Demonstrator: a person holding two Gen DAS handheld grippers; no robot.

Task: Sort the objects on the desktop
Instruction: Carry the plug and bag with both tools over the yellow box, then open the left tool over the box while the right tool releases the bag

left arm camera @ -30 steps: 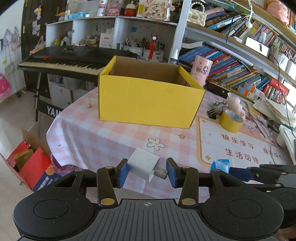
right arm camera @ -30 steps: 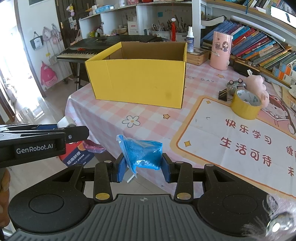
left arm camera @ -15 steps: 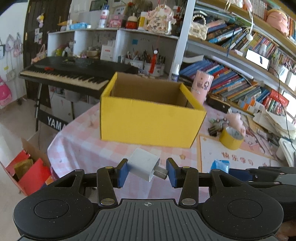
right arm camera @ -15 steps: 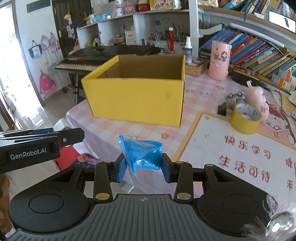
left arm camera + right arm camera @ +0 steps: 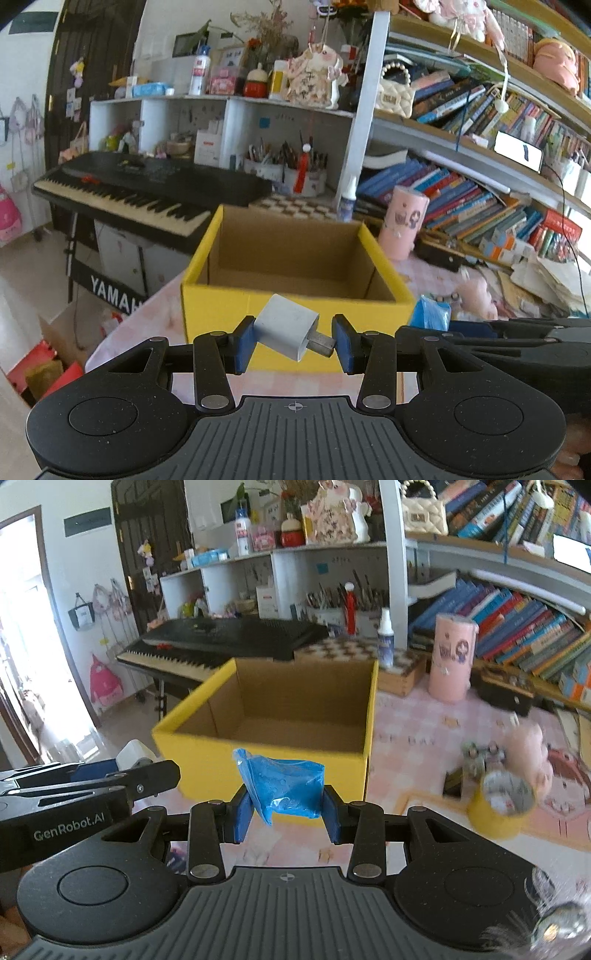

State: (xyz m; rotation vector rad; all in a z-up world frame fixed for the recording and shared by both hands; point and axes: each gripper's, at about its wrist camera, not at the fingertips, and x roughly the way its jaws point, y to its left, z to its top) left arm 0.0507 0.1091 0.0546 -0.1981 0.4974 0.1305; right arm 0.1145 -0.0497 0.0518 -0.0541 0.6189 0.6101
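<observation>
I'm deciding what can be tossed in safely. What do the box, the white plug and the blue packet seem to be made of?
Box: corrugated cardboard, it seems; matte yellow outside, raw brown inside, with fold lines.
Plug: likely hard plastic, smooth white shell, with a grey metal end.
Packet: thin plastic film, apparently; glossy blue, crinkled, with highlights. Its contents can't be seen.

Two grippers: the left gripper (image 5: 294, 341) pinches one white charger plug (image 5: 287, 326), the right gripper (image 5: 287, 812) one blue packet (image 5: 284, 788). Ahead of both, one open yellow box (image 5: 258, 764). Right of the right gripper, one yellow tape roll (image 5: 498, 808), one pink figurine (image 5: 528, 749); farther off, one pink cylinder (image 5: 452, 657)
</observation>
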